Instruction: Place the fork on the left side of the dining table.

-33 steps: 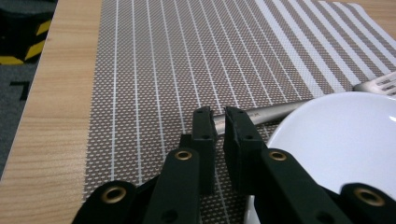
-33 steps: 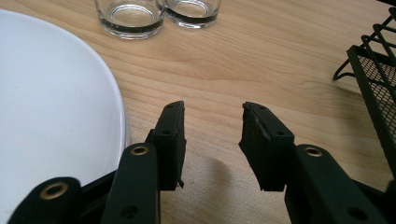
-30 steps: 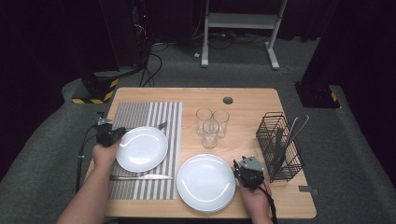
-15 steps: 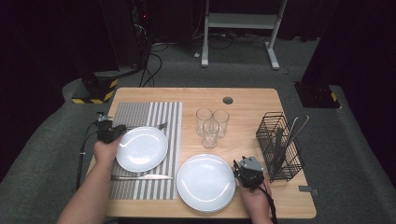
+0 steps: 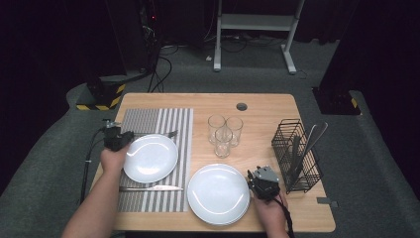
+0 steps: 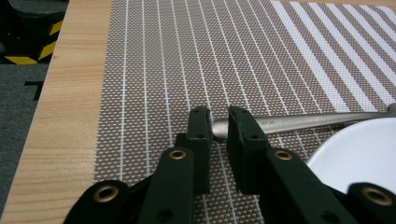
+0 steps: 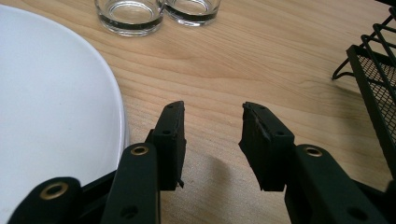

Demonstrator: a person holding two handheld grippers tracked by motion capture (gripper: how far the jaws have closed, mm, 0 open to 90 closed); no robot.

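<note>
My left gripper (image 5: 116, 138) (image 6: 219, 123) is shut on the end of a metal fork's handle (image 6: 303, 122). The fork (image 5: 159, 134) lies on the striped placemat (image 5: 148, 119) (image 6: 187, 56), along the far rim of a small white plate (image 5: 150, 157) (image 6: 359, 149). A large white plate (image 5: 218, 193) (image 7: 51, 93) sits on the bare wood at front centre. Just right of its rim, low over the wood, my right gripper (image 5: 262, 181) (image 7: 212, 121) stands open with nothing between its jaws.
A knife (image 5: 148, 188) lies on the placemat in front of the small plate. Three glasses (image 5: 223, 134) (image 7: 130, 11) cluster mid-table. A black wire basket (image 5: 294, 158) (image 7: 373, 74) with cutlery stands close to the right gripper's right side.
The left gripper has crept slightly right and away along the placemat at the fork's handle end. The right gripper and the plates have stayed put.
</note>
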